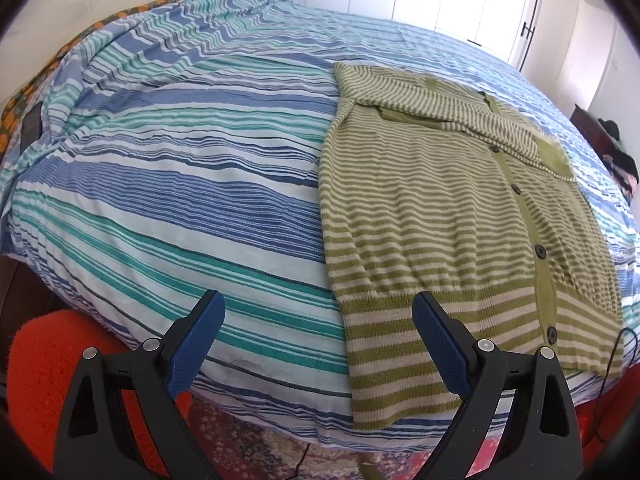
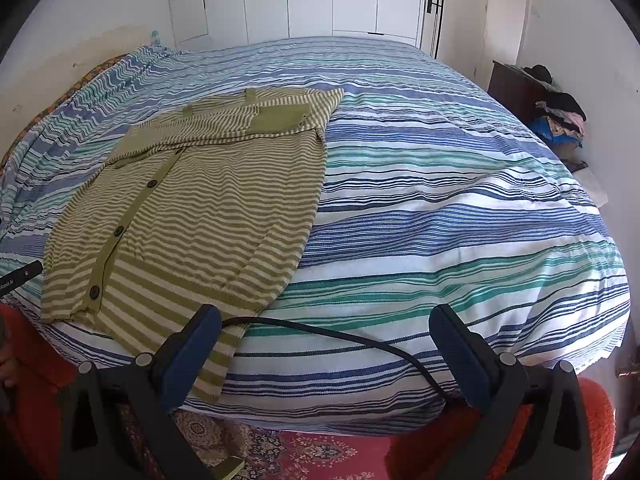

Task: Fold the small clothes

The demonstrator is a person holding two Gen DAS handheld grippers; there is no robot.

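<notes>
A green and cream striped cardigan (image 1: 440, 208) lies flat on the bed with both sleeves folded across its chest. It also shows in the right wrist view (image 2: 208, 208). Its button band runs down the middle and its hem hangs over the near bed edge. My left gripper (image 1: 318, 320) is open and empty, just in front of the bed edge, its right finger over the cardigan's hem. My right gripper (image 2: 326, 334) is open and empty, near the bed edge to the right of the cardigan; its left finger overlaps the hem corner.
The bed carries a blue, teal and white striped cover (image 1: 180, 168). A black cable (image 2: 340, 338) crosses the cover between my right fingers. A patterned rug (image 2: 312, 452) lies below. A dark side table with piled clothes (image 2: 560, 112) stands at the right wall. White wardrobe doors (image 2: 312, 0) stand behind.
</notes>
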